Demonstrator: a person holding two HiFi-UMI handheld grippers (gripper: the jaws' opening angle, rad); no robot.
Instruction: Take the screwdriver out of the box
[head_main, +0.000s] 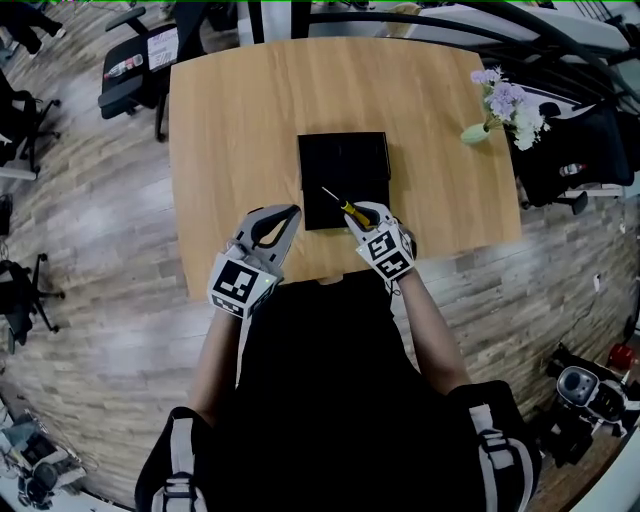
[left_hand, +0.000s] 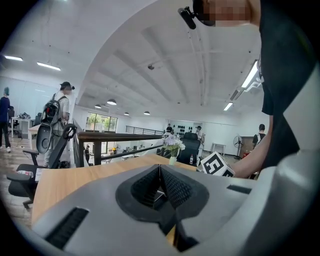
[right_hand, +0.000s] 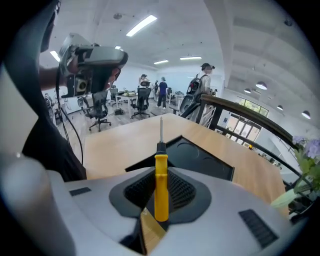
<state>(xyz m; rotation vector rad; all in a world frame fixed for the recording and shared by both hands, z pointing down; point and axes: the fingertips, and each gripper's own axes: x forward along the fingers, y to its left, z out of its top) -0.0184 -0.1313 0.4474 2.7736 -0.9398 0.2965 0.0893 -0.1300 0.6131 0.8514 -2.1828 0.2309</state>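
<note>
A yellow-handled screwdriver (right_hand: 161, 182) with a thin metal shaft is clamped between the jaws of my right gripper (right_hand: 161, 187), its tip pointing away over the table. In the head view the screwdriver (head_main: 343, 206) hangs above the near edge of the open black box (head_main: 343, 178), and the right gripper (head_main: 362, 217) is shut on its handle. The black box (right_hand: 200, 160) lies on the table just ahead in the right gripper view. My left gripper (head_main: 285, 218) hovers left of the box, near the table's front edge, its jaws (left_hand: 160, 187) closed together with nothing between them.
The wooden table (head_main: 240, 120) carries a small vase of purple and white flowers (head_main: 505, 105) at its far right. Office chairs (head_main: 135, 65) stand beyond the far left corner. People stand in the background of both gripper views.
</note>
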